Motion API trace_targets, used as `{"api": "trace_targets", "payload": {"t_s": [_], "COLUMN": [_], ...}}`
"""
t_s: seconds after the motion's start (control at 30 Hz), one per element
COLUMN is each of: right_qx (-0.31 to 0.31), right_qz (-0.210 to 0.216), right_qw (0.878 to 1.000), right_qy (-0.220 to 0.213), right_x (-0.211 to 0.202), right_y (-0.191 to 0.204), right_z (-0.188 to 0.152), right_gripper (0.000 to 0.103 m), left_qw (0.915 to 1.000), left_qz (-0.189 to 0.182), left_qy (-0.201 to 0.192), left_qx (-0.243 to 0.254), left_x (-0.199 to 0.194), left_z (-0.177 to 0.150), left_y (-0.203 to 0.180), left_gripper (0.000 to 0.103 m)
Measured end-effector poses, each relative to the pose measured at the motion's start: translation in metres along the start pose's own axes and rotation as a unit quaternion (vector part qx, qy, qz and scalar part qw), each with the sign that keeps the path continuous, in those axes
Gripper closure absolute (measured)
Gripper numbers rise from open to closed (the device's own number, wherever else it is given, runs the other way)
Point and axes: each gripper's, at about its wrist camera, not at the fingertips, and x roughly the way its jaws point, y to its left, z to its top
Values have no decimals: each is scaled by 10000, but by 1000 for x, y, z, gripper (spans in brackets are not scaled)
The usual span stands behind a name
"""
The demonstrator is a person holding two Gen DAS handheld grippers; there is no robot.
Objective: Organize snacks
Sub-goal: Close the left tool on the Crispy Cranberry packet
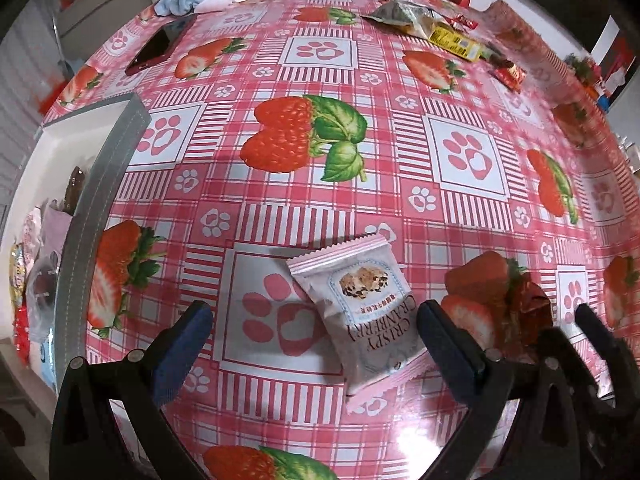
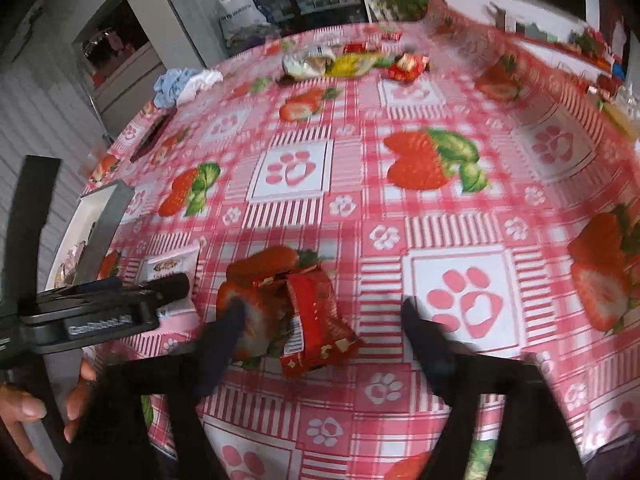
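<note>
On the strawberry tablecloth (image 1: 360,208), a grey box (image 1: 92,208) of snacks sits at the left edge. The left gripper (image 1: 316,336) stands spread around a cranberry packet (image 1: 360,312), not pressing it. Just right, a red packet (image 2: 316,316) lies between the right gripper (image 2: 324,332)'s parted, released fingers.

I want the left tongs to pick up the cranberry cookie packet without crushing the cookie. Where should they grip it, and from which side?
The cranberry cookie packet lies flat on the tablecloth, tilted, between the open left tongs. Probably best to come straight down and close across its narrow width near a crimped end seal, where the wrapper is flat and likely empty.
</note>
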Motion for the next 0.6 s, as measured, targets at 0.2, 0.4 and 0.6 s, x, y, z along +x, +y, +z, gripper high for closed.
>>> {"api": "trace_targets", "payload": {"t_s": [0.2, 0.4, 0.6], "right_qx": [-335, -282, -219], "right_qz": [-175, -129, -32], "right_qw": [9993, 9995, 9997], "right_qy": [-47, 12, 130], "right_x": [-6, -4, -2], "right_y": [8, 0, -4], "right_z": [4, 4, 2], "right_gripper": [20, 20, 20], "left_qw": [9998, 9992, 9981], "left_qz": [123, 155, 82], "left_qy": [113, -215, 12], "left_qx": [66, 312, 607], "left_x": [-1, -18, -5], "left_z": [-1, 0, -1], "left_y": [-3, 1, -3], "left_gripper": [1, 1, 1]}}
